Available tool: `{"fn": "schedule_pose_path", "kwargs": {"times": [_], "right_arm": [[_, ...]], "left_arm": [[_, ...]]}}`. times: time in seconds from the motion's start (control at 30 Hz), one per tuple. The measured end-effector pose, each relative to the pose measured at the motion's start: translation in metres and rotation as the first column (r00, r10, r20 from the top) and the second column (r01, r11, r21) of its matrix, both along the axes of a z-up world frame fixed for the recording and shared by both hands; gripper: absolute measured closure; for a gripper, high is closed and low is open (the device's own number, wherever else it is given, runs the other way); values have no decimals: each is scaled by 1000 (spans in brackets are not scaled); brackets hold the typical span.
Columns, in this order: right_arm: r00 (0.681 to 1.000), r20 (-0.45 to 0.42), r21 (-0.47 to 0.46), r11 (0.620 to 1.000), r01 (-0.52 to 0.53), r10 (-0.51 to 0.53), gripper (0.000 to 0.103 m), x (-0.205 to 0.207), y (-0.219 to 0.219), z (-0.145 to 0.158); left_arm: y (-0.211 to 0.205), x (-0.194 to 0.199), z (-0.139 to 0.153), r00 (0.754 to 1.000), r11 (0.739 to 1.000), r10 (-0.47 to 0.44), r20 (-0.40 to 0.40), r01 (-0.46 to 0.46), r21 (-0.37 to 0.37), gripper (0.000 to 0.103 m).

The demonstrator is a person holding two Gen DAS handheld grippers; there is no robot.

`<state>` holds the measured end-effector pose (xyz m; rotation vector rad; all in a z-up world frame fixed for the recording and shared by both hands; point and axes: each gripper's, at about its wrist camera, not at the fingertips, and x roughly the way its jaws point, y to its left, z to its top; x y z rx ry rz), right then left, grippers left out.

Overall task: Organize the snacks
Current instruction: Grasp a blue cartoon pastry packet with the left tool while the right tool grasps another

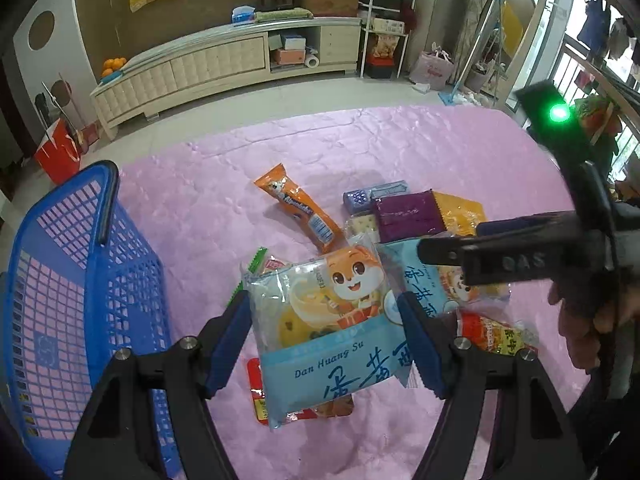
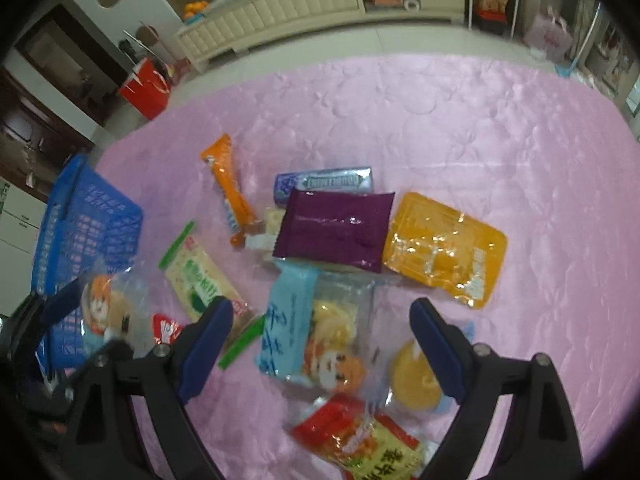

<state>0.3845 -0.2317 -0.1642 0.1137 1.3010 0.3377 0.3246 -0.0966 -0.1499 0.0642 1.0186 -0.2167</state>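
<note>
My left gripper [image 1: 322, 338] is shut on a light blue egg-yolk pastry packet [image 1: 324, 332] with a cartoon squirrel, held above the pink cloth beside the blue mesh basket [image 1: 60, 312]. In the right wrist view that packet [image 2: 108, 312] hangs in front of the basket [image 2: 88, 224]. My right gripper [image 2: 320, 344] is open above a second light blue pastry packet [image 2: 316, 336], not touching it. It also shows in the left wrist view [image 1: 520, 256]. Loose snacks lie around: an orange stick pack [image 2: 232, 188], a purple packet [image 2: 336, 228], a yellow packet [image 2: 444, 248], a green-edged cracker pack [image 2: 200, 276].
A red-and-yellow snack bag [image 2: 360, 436] and a round yellow pastry [image 2: 412, 380] lie near the right fingers. A blue gum box [image 2: 324, 180] sits behind the purple packet. The pink cloth [image 2: 480, 128] covers the table. A cream cabinet [image 1: 224, 64] stands beyond.
</note>
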Motion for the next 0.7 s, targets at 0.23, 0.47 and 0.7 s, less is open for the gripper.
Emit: {"fn": "schedule_pose_path", "kwargs": {"times": [0.23,0.47,0.7], "right_arm": [[995,-72,-121,990,-76,67,11,14,24,-27],[990,-87,-153,981,-121,109,22,14,45,-43],[990,-40,-149,979,-139,134,34,-4,52,-32]], "left_arm": [[8,2,-13,999,1000,19,-40,-19,-3,32],[9,0,-19,998,1000,16,-54,-15,12,32],[5,-10,-12,999,1000,9,-41,-9,7,32]]}}
